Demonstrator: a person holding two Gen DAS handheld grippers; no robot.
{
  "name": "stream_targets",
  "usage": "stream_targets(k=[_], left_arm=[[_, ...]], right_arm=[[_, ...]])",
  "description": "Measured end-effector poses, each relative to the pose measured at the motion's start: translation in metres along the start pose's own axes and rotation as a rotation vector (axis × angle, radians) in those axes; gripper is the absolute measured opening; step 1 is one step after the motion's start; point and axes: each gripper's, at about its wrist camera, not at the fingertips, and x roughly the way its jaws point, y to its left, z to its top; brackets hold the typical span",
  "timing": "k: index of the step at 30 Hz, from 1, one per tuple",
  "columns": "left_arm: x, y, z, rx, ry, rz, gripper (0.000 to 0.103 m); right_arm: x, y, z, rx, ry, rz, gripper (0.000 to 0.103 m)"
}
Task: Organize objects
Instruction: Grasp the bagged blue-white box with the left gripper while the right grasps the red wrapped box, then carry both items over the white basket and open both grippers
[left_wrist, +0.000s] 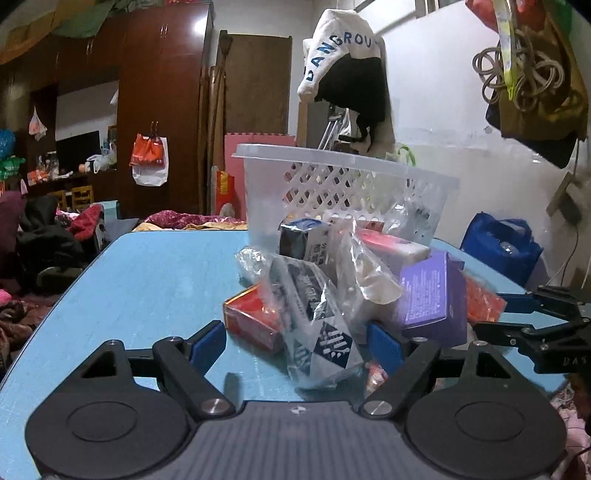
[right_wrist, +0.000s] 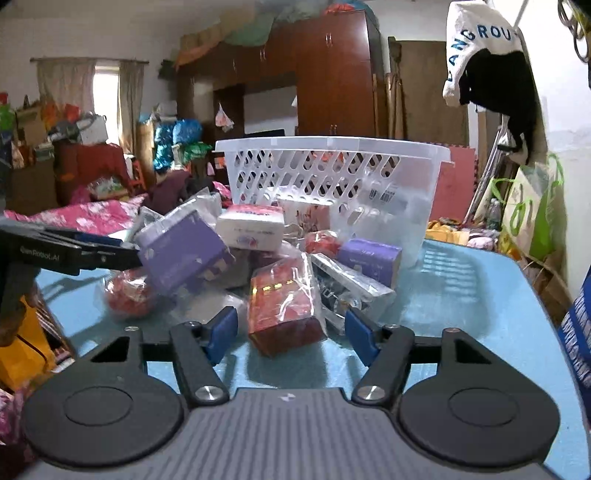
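Blue-padded tongs hovering wide open over packets on table (right_wrist: 461, 280).
Left gripper (left_wrist: 295, 341) facing clear packet (left_wrist: 325, 332); right gripper (right_wrist: 291, 332) facing red box (right_wrist: 284, 306); basket (right_wrist: 332, 173) at 12 o'clock.

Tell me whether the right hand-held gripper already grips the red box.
No, the right hand-held gripper is open, its fingers either side of the red box without touching.

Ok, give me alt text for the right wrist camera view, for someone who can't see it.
The open right gripper hovers low over a blue table, its blue fingertips either side of a red box in clear wrap at the front of a pile of packaged goods. Behind the pile stands a white lattice basket; the left gripper reaches in beside a purple box.
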Motion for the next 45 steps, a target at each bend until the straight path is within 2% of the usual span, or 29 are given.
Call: stream_targets(k=[4,6,7,9,10,11,16,27,37,45], left_arm=[[0.006,-0.005,-0.001,-0.003,0.017,0.02,0.086],[0.004,-0.005,-0.002,0.009,0.011,0.037,0.086],[0.003,-0.007,-0.002,0.021,0.004,0.048,0.082],[0.001,-0.009,-0.004,0.042,-0.007,0.059,0.068],[0.001,-0.01,-0.005,0.048,-0.009,0.053,0.052],[0.002,-0.01,-0.006,0.05,-0.004,0.046,0.047],[0.001,-0.009,-0.009,0.06,-0.016,0.05,0.046],[-0.012,-0.009,-0.005,0.061,-0.122,0.045,0.045],[-0.001,-0.013,-0.008,0.095,-0.104,0.05,0.045],[-0.021,-0.006,-0.004,0.08,-0.183,0.055,0.044]], right_arm=[[-0.003,0.006,-0.005,-0.031,0.002,-0.02,0.063],[-0.004,0.006,-0.008,-0.031,0.004,-0.015,0.055],[-0.006,0.009,-0.016,-0.028,0.002,-0.008,0.052],[-0.008,0.009,-0.018,-0.02,-0.003,0.0,0.05],[-0.009,0.009,-0.018,-0.02,-0.006,-0.001,0.05],[-0.01,0.009,-0.018,-0.019,-0.007,-0.001,0.05],[-0.018,0.007,-0.015,-0.016,-0.025,-0.008,0.05],[-0.025,0.002,-0.011,0.003,-0.051,-0.018,0.05],[-0.028,-0.003,-0.011,0.015,-0.058,-0.019,0.05],[-0.036,-0.009,-0.008,0.04,-0.091,-0.02,0.05]])
